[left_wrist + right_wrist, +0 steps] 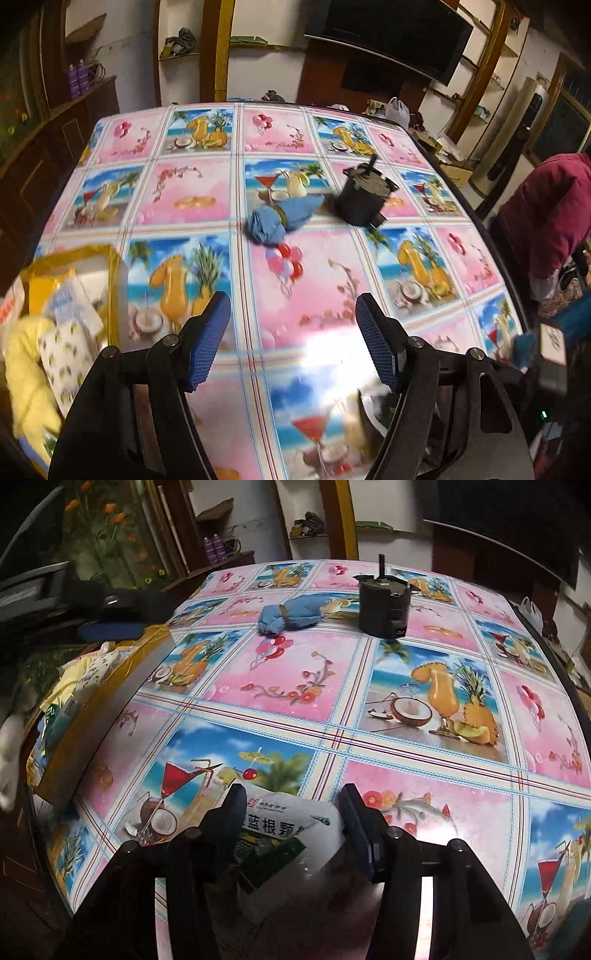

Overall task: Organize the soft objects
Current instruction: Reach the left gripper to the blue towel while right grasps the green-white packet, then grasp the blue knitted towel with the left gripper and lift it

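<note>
A blue cloth bundle [282,218] tied with a band lies mid-table; it also shows in the right wrist view [291,614]. A yellow box [68,280] at the table's left edge holds soft things: a yellow towel [27,369], a printed pouch [64,356] and packets. My left gripper [293,338] is open and empty, right of the box. My right gripper [293,825] is open around a white and green packet [284,823] with Chinese print lying on the table near the front edge. The box also shows in the right wrist view [92,709].
A dark cylindrical motor [364,197] with a shaft stands just right of the blue bundle, also in the right wrist view [384,603]. The table [369,738] has a glossy fruit and flower print cover. A person in a maroon top [546,218] is at the right.
</note>
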`<state>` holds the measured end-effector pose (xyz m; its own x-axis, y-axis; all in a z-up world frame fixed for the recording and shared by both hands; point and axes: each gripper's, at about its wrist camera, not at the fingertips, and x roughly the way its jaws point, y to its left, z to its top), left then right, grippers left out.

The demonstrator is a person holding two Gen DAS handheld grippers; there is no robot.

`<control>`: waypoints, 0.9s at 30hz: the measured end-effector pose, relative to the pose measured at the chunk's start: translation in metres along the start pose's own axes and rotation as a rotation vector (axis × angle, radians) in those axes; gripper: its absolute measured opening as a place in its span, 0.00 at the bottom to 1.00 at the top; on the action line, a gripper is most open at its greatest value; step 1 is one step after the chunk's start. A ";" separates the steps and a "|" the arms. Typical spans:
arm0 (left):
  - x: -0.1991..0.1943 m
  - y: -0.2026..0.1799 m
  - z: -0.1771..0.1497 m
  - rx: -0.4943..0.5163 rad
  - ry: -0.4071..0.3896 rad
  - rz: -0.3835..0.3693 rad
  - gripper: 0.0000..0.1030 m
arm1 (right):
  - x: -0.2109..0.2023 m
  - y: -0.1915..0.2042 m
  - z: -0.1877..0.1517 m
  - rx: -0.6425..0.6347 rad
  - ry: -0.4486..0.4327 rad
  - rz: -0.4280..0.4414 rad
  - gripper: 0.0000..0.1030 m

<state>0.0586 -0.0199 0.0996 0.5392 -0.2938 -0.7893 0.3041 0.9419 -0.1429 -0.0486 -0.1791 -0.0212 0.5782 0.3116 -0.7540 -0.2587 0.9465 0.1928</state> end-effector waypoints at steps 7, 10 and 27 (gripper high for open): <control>0.072 -0.003 0.052 0.010 -0.005 0.094 0.68 | 0.002 0.005 0.000 -0.027 -0.006 -0.020 0.52; 0.101 -0.004 0.065 0.005 0.021 0.110 0.68 | 0.003 0.005 0.000 -0.031 -0.007 -0.022 0.52; 0.131 -0.041 0.035 0.202 0.121 0.159 0.26 | 0.006 0.007 0.001 -0.060 -0.002 0.004 0.63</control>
<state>0.1443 -0.1023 0.0224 0.4987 -0.1121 -0.8595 0.3799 0.9196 0.1005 -0.0463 -0.1705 -0.0233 0.5788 0.3161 -0.7517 -0.3070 0.9385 0.1583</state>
